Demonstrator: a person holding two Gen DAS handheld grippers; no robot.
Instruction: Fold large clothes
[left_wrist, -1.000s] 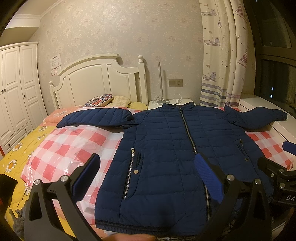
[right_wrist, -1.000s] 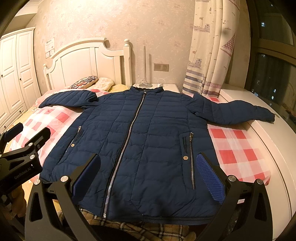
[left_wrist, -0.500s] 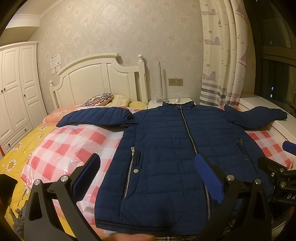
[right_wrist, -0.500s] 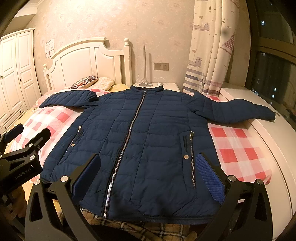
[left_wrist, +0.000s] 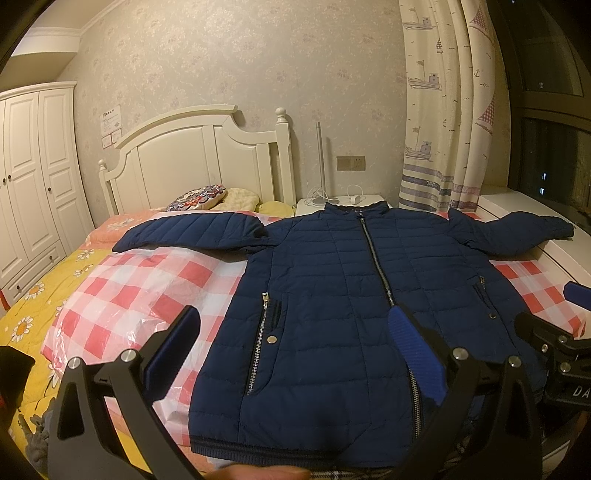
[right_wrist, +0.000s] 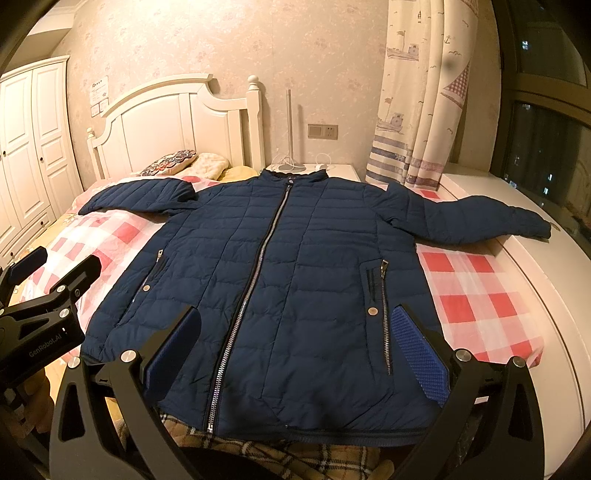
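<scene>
A navy quilted jacket (left_wrist: 343, 295) (right_wrist: 295, 266) lies flat and zipped on the bed, front up, collar toward the headboard, both sleeves spread out sideways. My left gripper (left_wrist: 291, 347) hovers open above the jacket's lower left part, near its hem. My right gripper (right_wrist: 295, 343) hovers open above the lower middle and right part, near the zip's bottom end. Nothing sits between either pair of fingers. The left gripper's body (right_wrist: 40, 310) shows at the left edge of the right wrist view, and the right gripper's body (left_wrist: 554, 347) at the right edge of the left wrist view.
A red-and-white checked sheet (left_wrist: 147, 288) covers the bed, with yellow flowered bedding (left_wrist: 33, 306) at the left. Pillows (left_wrist: 199, 195) lie by the white headboard (left_wrist: 192, 162). A white ledge (right_wrist: 554, 295) runs along the right, a wardrobe (left_wrist: 33, 177) stands left. A plaid cloth (right_wrist: 258, 450) lies under the hem.
</scene>
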